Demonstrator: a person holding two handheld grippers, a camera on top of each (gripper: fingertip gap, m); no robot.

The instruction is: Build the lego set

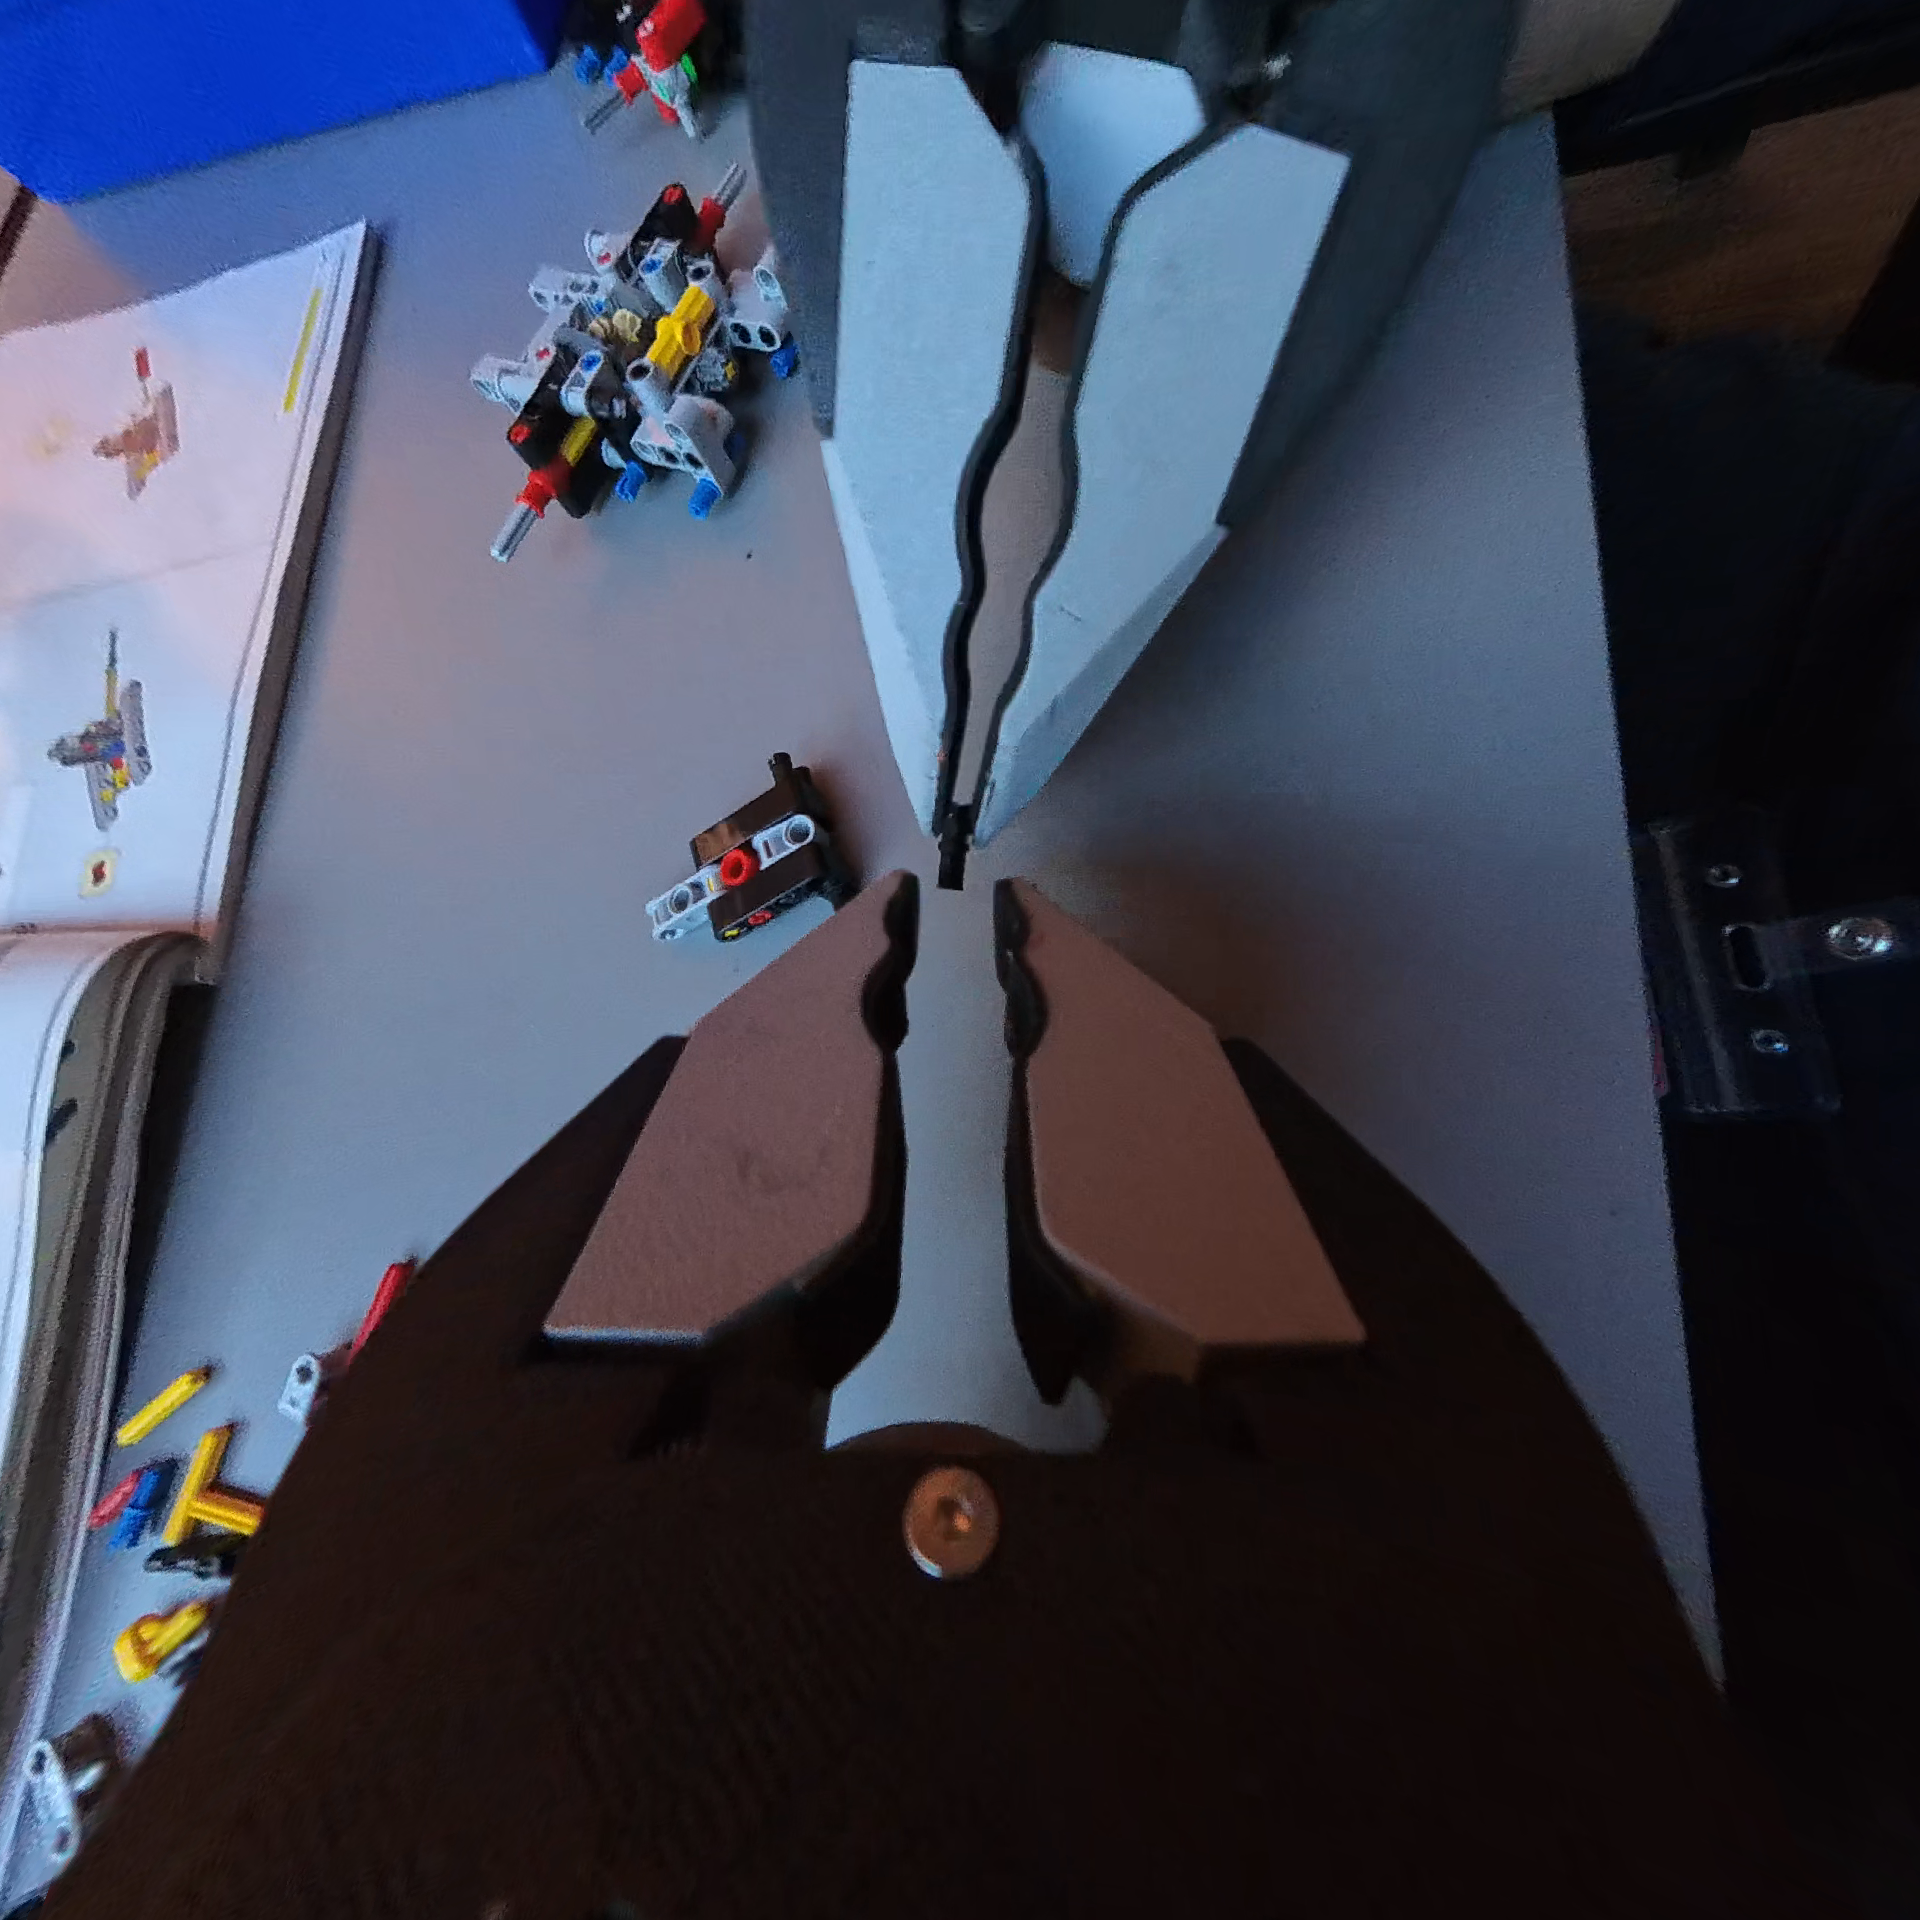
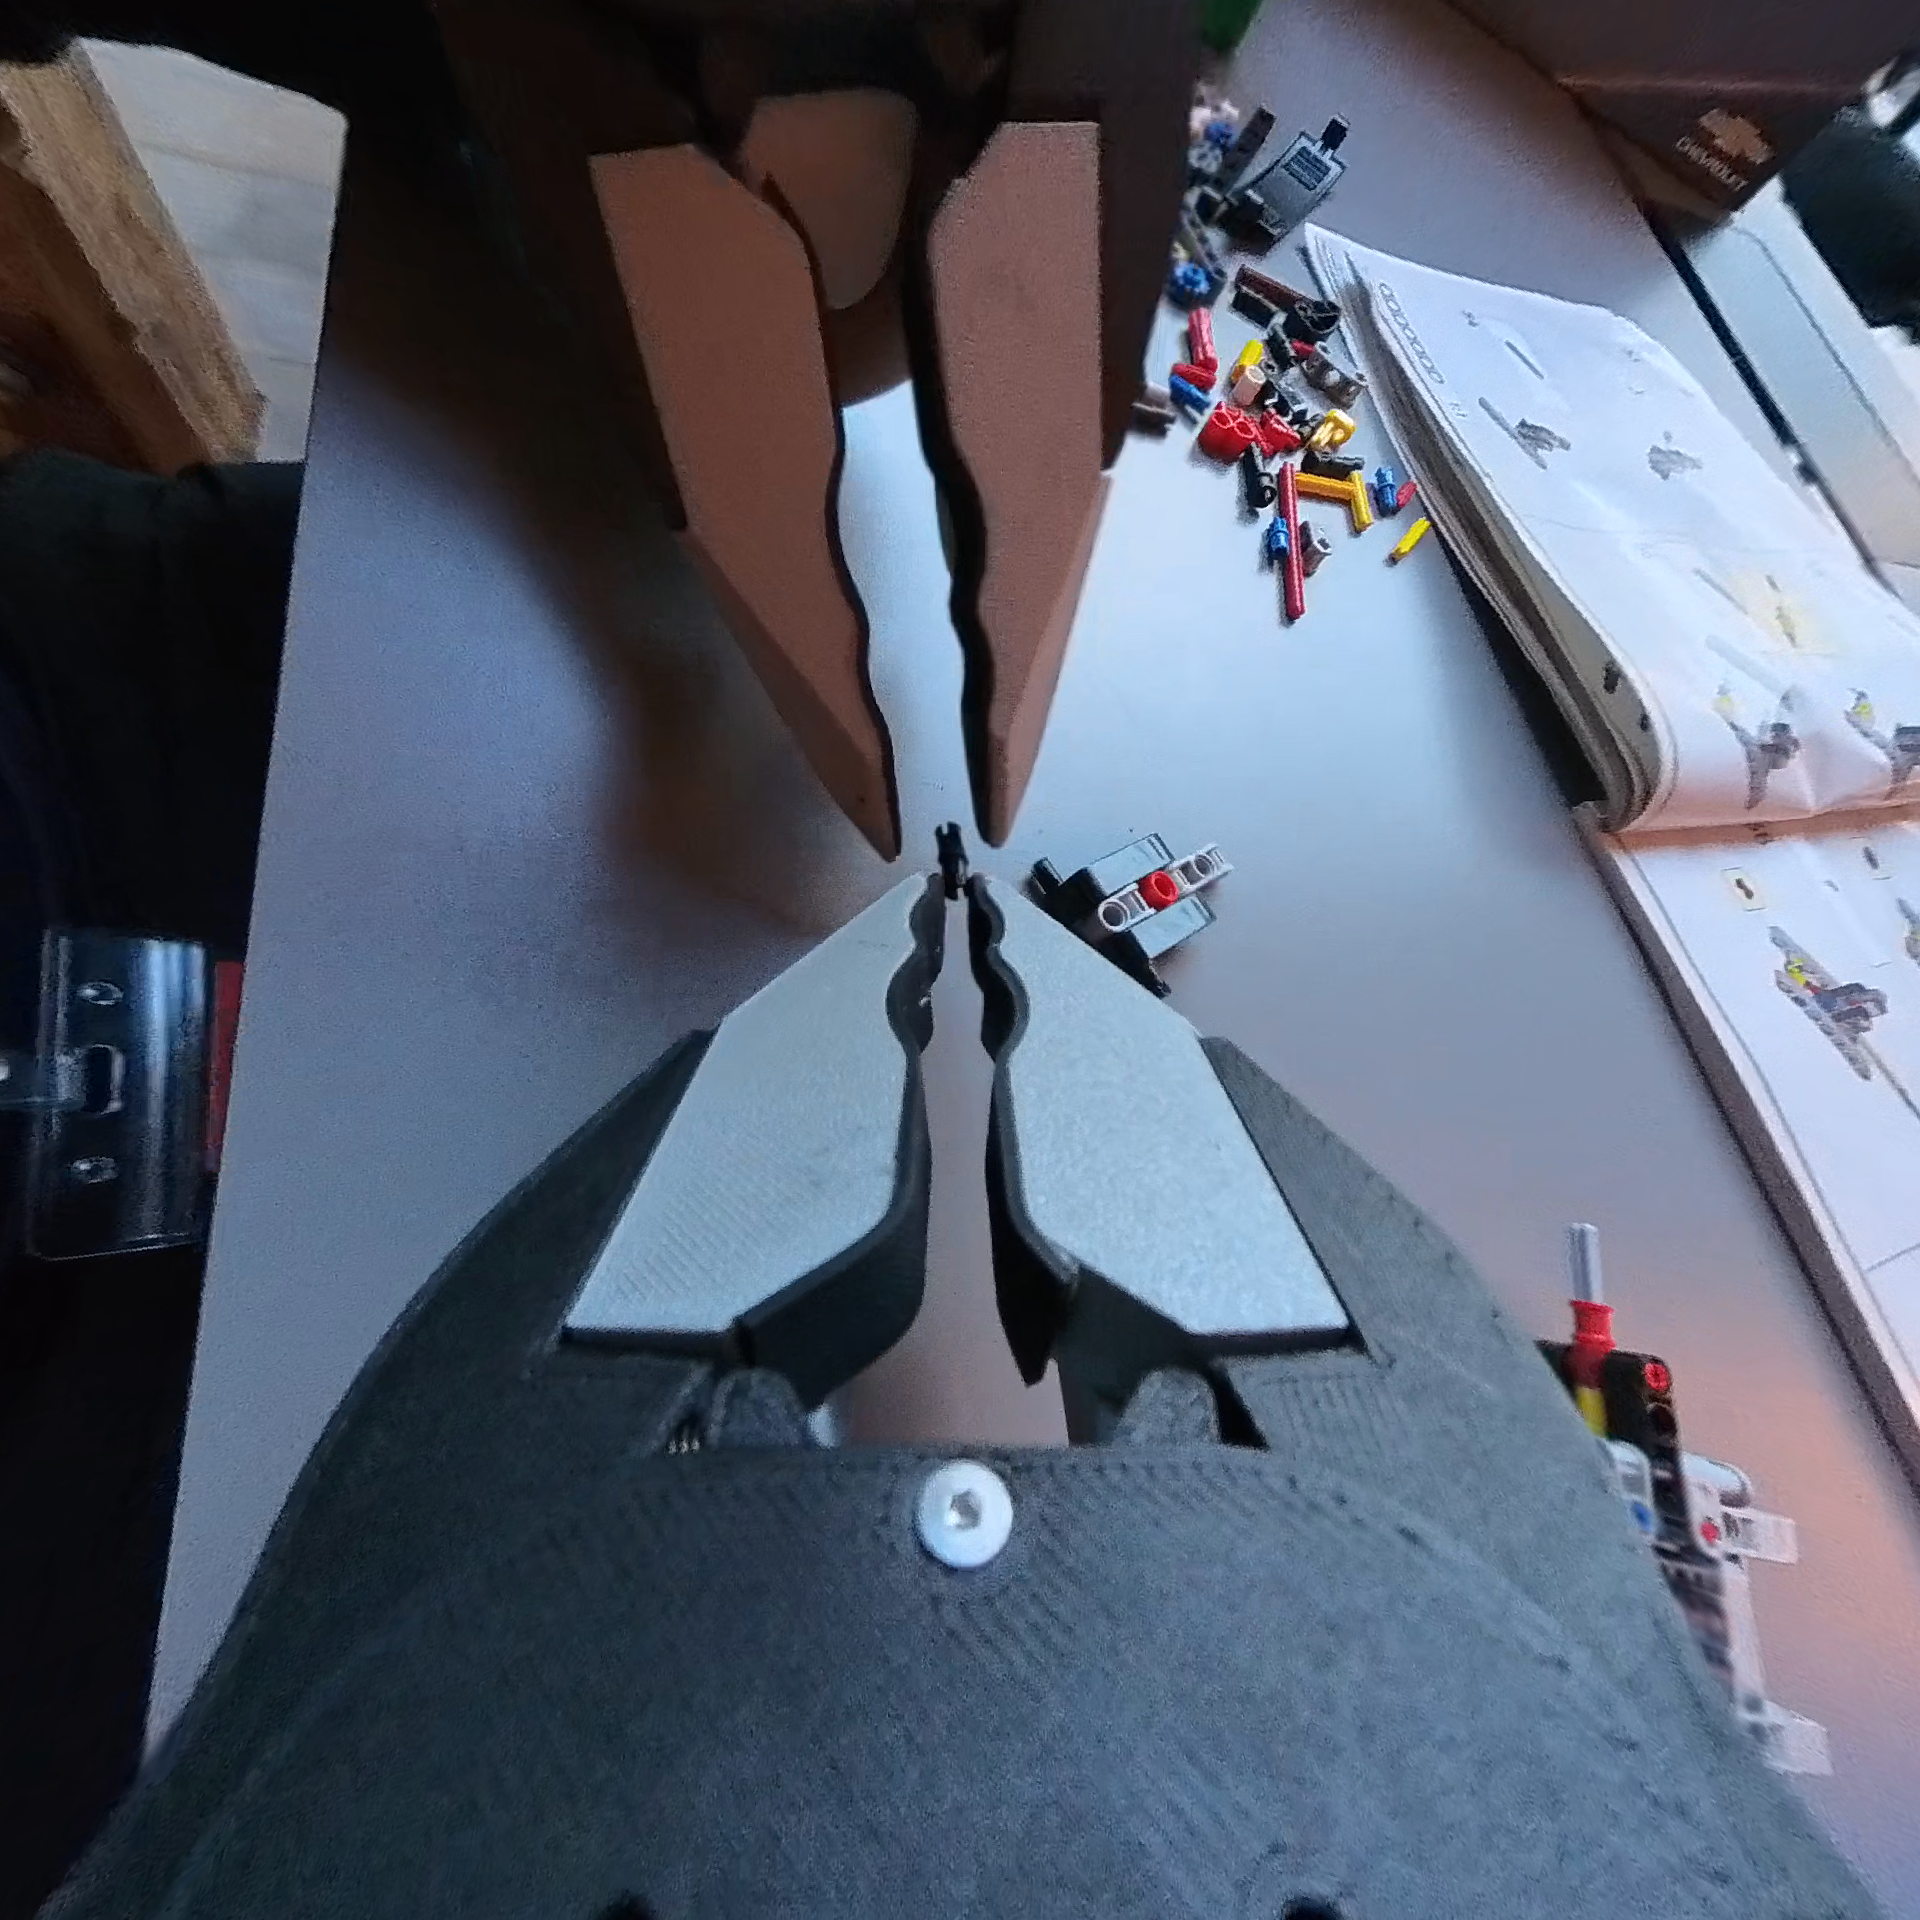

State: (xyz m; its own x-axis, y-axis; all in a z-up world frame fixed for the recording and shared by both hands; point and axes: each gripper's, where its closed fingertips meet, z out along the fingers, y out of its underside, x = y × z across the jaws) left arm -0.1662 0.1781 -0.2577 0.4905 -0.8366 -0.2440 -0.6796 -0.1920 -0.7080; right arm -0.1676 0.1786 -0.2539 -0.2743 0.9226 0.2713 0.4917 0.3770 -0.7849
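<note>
Right gripper (image 2: 951,883), grey fingers, is clamped at its very tips on a small black peg (image 2: 949,854), which sticks out toward the left gripper (image 1: 956,899). Left gripper, brown fingers, stands slightly apart with nothing between the pads, tip to tip with the right one, the peg just short of its gap. A small black-and-white brick assembly (image 1: 753,868) lies on the grey tabletop (image 1: 1351,727) just left of the left gripper's tips; an open instruction booklet (image 1: 156,571) lies farther left.

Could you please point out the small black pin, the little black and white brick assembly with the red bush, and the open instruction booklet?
small black pin (image 1: 951,857): left wrist view, its free end.
black and white brick assembly (image 1: 764,868): left wrist view, near its red bush.
instruction booklet (image 2: 1621,499): right wrist view, upper page.
</note>
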